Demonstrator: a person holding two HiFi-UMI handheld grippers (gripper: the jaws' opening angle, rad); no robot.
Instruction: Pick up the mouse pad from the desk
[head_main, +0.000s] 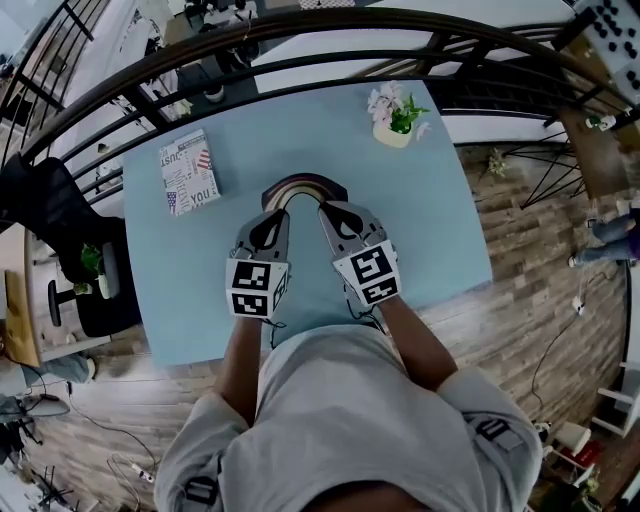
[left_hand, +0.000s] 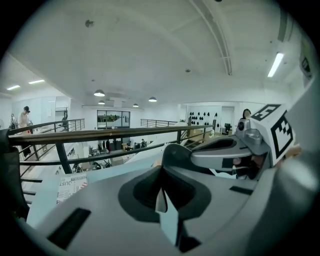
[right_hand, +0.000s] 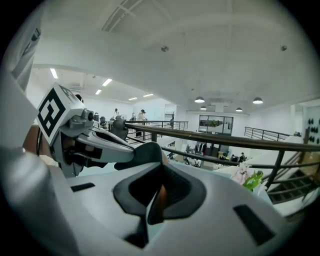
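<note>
Smooth matt desk (head_main: 300, 140) (wood-plank floor (head_main: 520, 330)).

There is 1 light-blue desk (head_main: 440, 230), with 1 mouse pad (head_main: 303, 187), 1 printed book (head_main: 189, 171) and 1 potted flower plant (head_main: 395, 118). There are 2 grippers: 1 left gripper (head_main: 275, 213) and 1 right gripper (head_main: 330, 210). Beyond the desk there is 1 dark railing (head_main: 330, 25).

Open-plan office, mezzanine level: blue desk (head_main: 300, 140), black swivel chair (head_main: 52, 215), railing (left_hand: 110, 133), ceiling strip lights (left_hand: 275, 65).

Wood-plank floor (head_main: 520, 330), dark railing (left_hand: 100, 134), white ceiling (left_hand: 150, 50).
</note>
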